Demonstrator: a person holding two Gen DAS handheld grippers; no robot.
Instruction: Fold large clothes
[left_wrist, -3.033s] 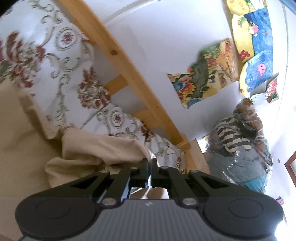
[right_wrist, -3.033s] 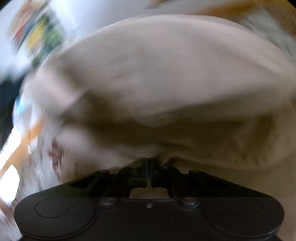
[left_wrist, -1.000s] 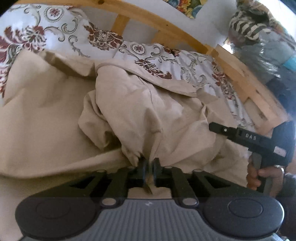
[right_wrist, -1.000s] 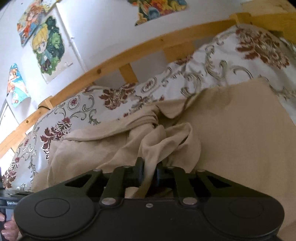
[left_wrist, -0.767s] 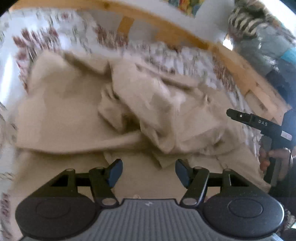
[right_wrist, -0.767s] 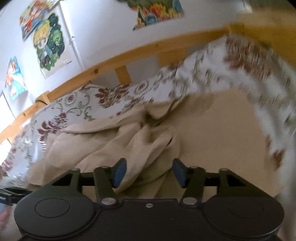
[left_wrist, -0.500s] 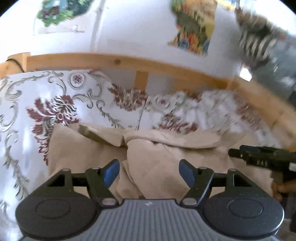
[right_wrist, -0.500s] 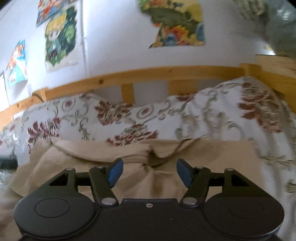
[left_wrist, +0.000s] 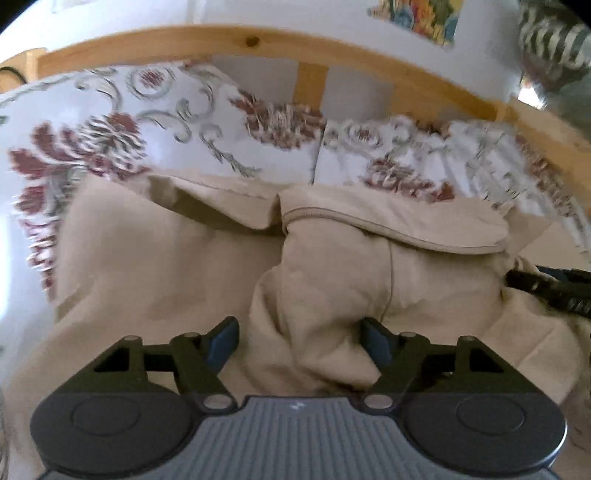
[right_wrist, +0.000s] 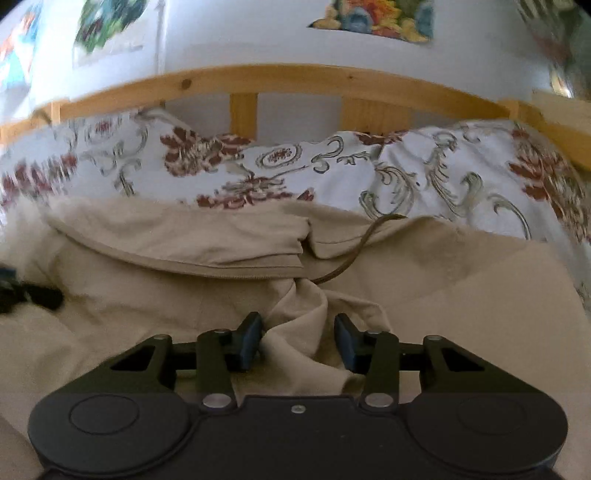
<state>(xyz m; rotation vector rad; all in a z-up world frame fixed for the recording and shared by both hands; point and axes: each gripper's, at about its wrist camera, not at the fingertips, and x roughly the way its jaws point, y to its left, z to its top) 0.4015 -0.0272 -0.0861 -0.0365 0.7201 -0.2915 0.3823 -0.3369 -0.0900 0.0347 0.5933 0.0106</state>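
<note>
A large beige garment (left_wrist: 332, 266) lies crumpled on the bed, with a folded band along its far edge; it also shows in the right wrist view (right_wrist: 443, 280). My left gripper (left_wrist: 299, 338) is open, its jaws wide on either side of a bunched fold of the garment. My right gripper (right_wrist: 298, 341) is open, with a raised fold of the cloth between its jaws. A thin brown cord (right_wrist: 351, 254) lies on the cloth. The other gripper's black tip shows at the right edge of the left view (left_wrist: 550, 291) and at the left edge of the right view (right_wrist: 29, 293).
A white bed cover with red flowers (left_wrist: 155, 122) (right_wrist: 424, 173) lies under and behind the garment. A wooden bed rail (left_wrist: 258, 42) (right_wrist: 295, 79) runs along the back against a white wall with colourful posters (right_wrist: 373, 16). A bag of striped clothes (left_wrist: 550, 40) stands far right.
Both grippers were shut on the garment one second ago, then opened and let it go. They have since dropped lower and closer, with folds of cloth between the open jaws.
</note>
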